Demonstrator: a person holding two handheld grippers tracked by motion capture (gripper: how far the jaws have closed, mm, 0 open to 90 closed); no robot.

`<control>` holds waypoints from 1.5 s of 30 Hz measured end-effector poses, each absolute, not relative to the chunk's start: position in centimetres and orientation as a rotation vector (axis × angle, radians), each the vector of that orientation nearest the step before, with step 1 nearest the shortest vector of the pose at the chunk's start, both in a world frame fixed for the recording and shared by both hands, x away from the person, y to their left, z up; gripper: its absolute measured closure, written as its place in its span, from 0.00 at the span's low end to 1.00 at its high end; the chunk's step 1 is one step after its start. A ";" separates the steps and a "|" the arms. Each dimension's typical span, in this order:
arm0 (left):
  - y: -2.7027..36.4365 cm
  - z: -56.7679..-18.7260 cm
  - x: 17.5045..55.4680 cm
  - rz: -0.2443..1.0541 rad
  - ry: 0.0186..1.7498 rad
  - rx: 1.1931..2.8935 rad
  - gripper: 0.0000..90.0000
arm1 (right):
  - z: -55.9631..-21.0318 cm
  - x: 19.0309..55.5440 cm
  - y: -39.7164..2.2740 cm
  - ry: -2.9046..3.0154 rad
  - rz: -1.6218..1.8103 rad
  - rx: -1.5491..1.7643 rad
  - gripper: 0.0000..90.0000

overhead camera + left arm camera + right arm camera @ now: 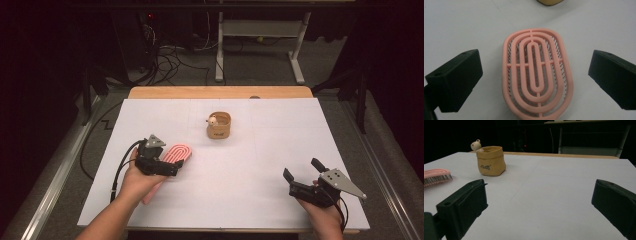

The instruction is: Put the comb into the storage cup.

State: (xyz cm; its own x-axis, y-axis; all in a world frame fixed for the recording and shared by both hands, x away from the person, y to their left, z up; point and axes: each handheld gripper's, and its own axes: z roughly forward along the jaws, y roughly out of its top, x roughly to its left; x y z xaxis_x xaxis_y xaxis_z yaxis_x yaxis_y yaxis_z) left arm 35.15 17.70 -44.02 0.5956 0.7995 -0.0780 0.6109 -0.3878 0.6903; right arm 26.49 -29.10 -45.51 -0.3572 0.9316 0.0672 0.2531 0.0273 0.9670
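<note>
High view, left claw (172, 167) open, hiding pink brush (179, 152) handle, right claw (303, 173) open

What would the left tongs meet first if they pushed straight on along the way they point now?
Most likely the pink oval plastic hairbrush: the left tongs stand open with its ribbed head centred between the jaws, bristles down on the white table. How far above it they hang is unclear.

Pink oval hairbrush (537, 75) lies bristles-down on the white table (240, 170).
</note>
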 end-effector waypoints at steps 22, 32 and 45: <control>15.7 -45.7 37.1 0.305 1.203 2.276 0.00 | -45.5 26.4 -29.2 1.666 1.365 1.220 0.01; 15.6 -45.9 37.2 0.279 1.243 2.305 0.05 | -45.5 26.4 -29.3 1.662 1.368 1.221 0.01; 15.6 -46.1 37.6 0.227 1.270 2.311 0.17 | -45.3 26.3 -29.2 1.661 1.363 1.212 0.01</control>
